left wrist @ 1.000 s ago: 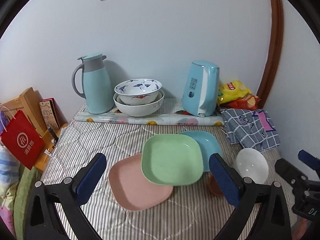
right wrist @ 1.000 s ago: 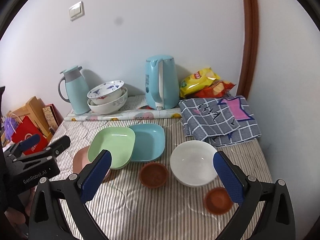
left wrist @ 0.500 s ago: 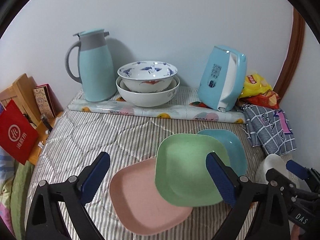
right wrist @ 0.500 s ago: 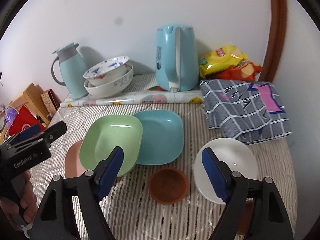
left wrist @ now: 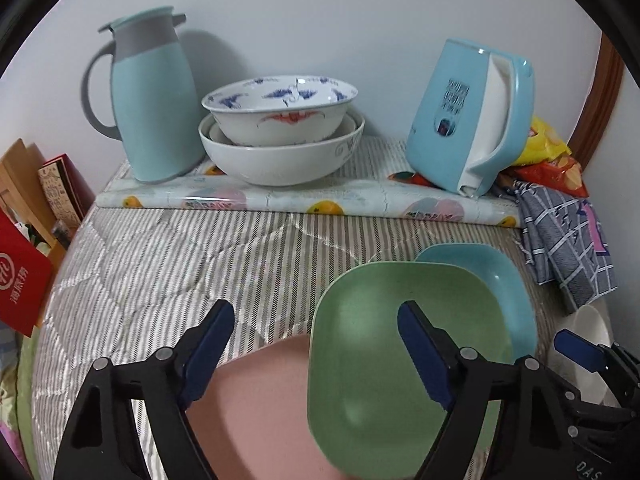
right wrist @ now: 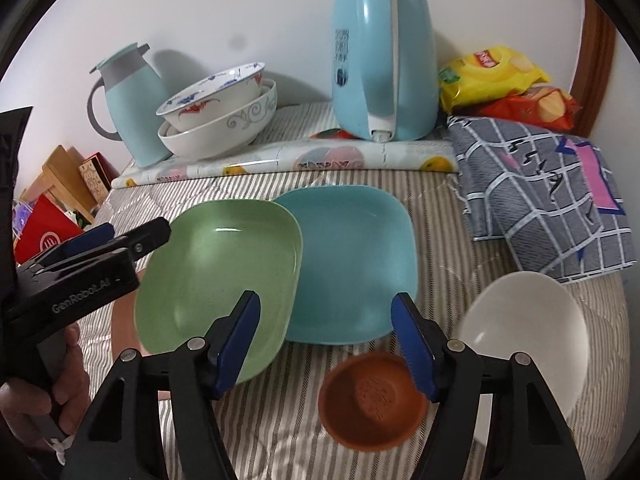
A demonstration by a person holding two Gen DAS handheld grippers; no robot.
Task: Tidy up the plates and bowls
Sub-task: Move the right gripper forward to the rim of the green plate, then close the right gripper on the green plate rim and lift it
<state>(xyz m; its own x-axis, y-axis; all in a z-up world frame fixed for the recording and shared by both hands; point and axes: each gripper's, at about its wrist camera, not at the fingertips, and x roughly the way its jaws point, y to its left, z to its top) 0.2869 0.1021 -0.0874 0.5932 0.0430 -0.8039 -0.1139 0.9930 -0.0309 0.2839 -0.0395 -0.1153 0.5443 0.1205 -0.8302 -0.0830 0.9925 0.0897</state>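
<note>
Three square plates overlap on the striped cloth: a green plate (left wrist: 368, 360) lies on a pink plate (left wrist: 260, 412) and on a blue plate (left wrist: 508, 292). My left gripper (left wrist: 314, 312) hovers over the green plate's left edge, jaws closing, pads touching nothing. My right gripper (right wrist: 325, 300) hangs above the near edge of the blue plate (right wrist: 352, 260), jaws also closing with nothing gripped. A small brown bowl (right wrist: 372, 400) sits just below its right finger, and a white bowl (right wrist: 528, 332) lies to the right. Two patterned bowls (left wrist: 280, 136) are stacked at the back.
A teal jug (left wrist: 148, 100) and a blue kettle (left wrist: 468, 116) stand on a floral mat (left wrist: 280, 200) against the wall. A checked cloth (right wrist: 540, 200) and snack bags (right wrist: 500, 84) lie at the right. A red bag (left wrist: 20, 276) and boxes sit off the left edge.
Both grippers have come forward and down toward the plates, which now look larger. Both pairs of jaws have narrowed. No dish has moved.
</note>
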